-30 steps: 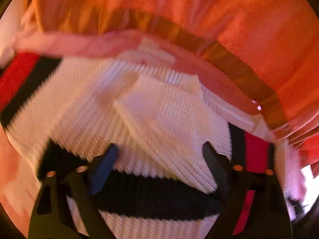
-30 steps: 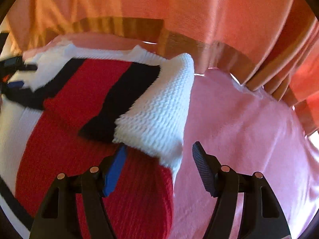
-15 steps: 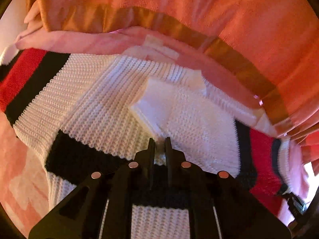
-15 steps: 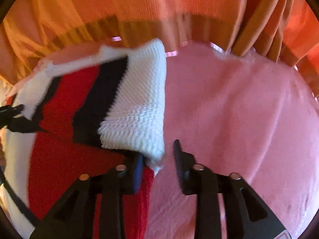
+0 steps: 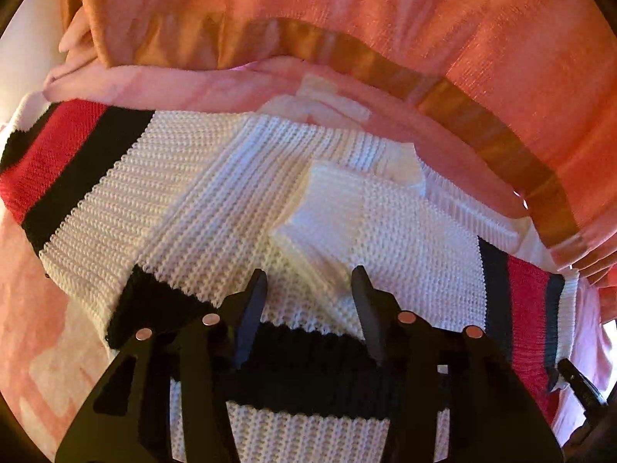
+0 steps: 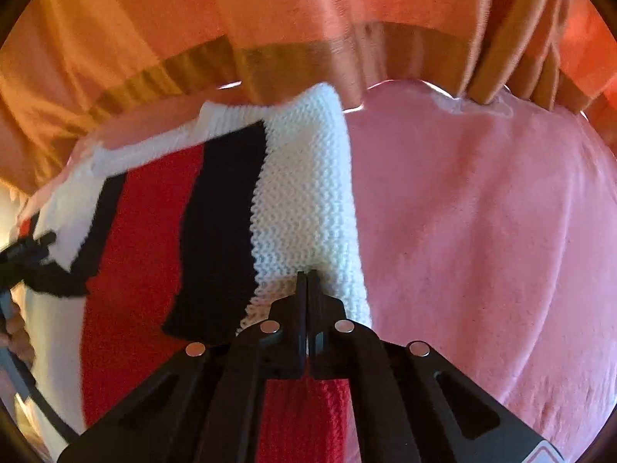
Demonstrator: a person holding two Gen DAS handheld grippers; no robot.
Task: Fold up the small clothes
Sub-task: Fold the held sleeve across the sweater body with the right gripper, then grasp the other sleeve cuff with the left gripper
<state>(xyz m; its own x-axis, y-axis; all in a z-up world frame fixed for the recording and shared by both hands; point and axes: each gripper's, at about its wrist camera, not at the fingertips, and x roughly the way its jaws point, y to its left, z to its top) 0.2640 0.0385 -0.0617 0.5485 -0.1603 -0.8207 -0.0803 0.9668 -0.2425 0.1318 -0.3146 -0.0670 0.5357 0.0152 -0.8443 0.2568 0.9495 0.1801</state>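
Note:
A knitted sweater point(image 5: 216, 200), white with black and red stripes, lies spread on a pink blanket. My left gripper point(image 5: 309, 274) hovers low over its white middle. Its jaws are opening, and a small folded white flap point(image 5: 320, 208) lies between and just ahead of the fingertips, with neither pad pressing on it. In the right wrist view, my right gripper point(image 6: 307, 274) is shut on the white end of a sleeve point(image 6: 300, 193) banded white, black and red. That sleeve lies over the sweater's red part. The left gripper's tip point(image 6: 27, 249) shows at the far left edge.
An orange curtain point(image 6: 308, 19) with a brown-gold band hangs along the far side, close behind the sweater. Bare pink blanket point(image 6: 482, 231) stretches to the right of the sleeve. The curtain point(image 5: 385, 19) also fills the top of the left wrist view.
The left gripper closed on the white flap, then let it go and opened again. The right gripper closed onto the sleeve's white end and rolled, so the sleeve now runs straighter.

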